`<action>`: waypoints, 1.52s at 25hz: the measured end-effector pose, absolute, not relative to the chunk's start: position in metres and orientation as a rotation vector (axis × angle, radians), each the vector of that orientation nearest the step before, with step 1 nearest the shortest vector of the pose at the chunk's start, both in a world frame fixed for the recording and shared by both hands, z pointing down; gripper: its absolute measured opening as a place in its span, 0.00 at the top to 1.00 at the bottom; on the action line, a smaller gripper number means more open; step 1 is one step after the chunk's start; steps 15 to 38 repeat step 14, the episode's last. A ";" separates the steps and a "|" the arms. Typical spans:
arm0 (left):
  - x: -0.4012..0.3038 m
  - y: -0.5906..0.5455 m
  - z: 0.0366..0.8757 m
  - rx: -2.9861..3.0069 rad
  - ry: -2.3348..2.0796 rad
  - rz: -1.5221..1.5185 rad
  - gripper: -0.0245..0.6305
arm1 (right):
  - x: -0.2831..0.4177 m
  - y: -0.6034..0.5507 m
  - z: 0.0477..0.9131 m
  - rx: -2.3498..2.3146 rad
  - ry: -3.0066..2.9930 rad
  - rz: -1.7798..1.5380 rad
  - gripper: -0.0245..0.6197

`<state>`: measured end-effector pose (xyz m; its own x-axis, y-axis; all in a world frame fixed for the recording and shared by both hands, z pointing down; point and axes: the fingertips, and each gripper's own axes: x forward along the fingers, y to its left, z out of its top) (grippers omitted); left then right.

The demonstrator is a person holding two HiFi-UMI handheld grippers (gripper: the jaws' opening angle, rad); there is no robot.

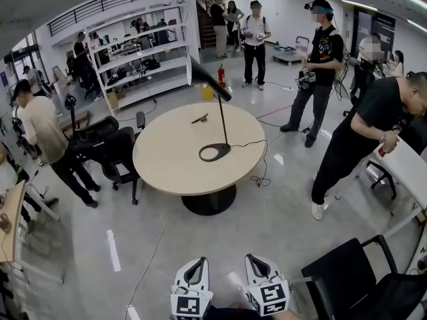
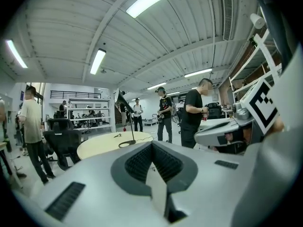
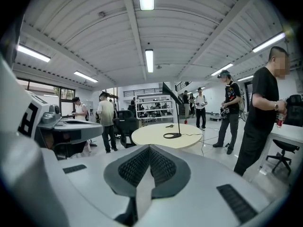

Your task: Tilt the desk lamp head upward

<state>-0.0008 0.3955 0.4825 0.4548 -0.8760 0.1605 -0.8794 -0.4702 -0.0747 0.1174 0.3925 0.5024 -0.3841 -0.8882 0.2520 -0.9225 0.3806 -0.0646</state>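
A black desk lamp (image 1: 220,122) stands on the round beige table (image 1: 167,169), its ring base (image 1: 215,153) near the table's right side. Its cone head (image 1: 205,79) slants down toward the left. The lamp also shows far off as a small shape in the left gripper view (image 2: 126,126) and in the right gripper view (image 3: 175,115). My left gripper (image 1: 198,263) and right gripper (image 1: 257,259) hang side by side at the bottom of the head view, well short of the table. Both have their jaws shut with nothing between them (image 2: 152,148) (image 3: 149,150).
A small dark object (image 1: 199,119) lies on the table behind the lamp. The lamp's cable (image 1: 259,162) runs off the right edge to the floor. Black office chairs stand left of the table (image 1: 113,152) and at my near right (image 1: 363,279). Several people stand around, one close on the right (image 1: 360,139).
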 end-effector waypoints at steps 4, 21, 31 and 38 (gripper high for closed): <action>-0.006 0.393 0.471 2.675 -1.649 0.256 0.89 | 0.116 0.390 0.504 1.613 -2.476 0.272 0.94; -0.015 0.401 0.473 2.671 -1.651 0.276 0.89 | 0.107 0.395 0.503 1.608 -2.482 0.278 0.94; -0.015 0.401 0.473 2.671 -1.651 0.276 0.89 | 0.107 0.395 0.503 1.608 -2.482 0.278 0.94; -0.015 0.401 0.473 2.671 -1.651 0.276 0.89 | 0.107 0.395 0.503 1.608 -2.482 0.278 0.94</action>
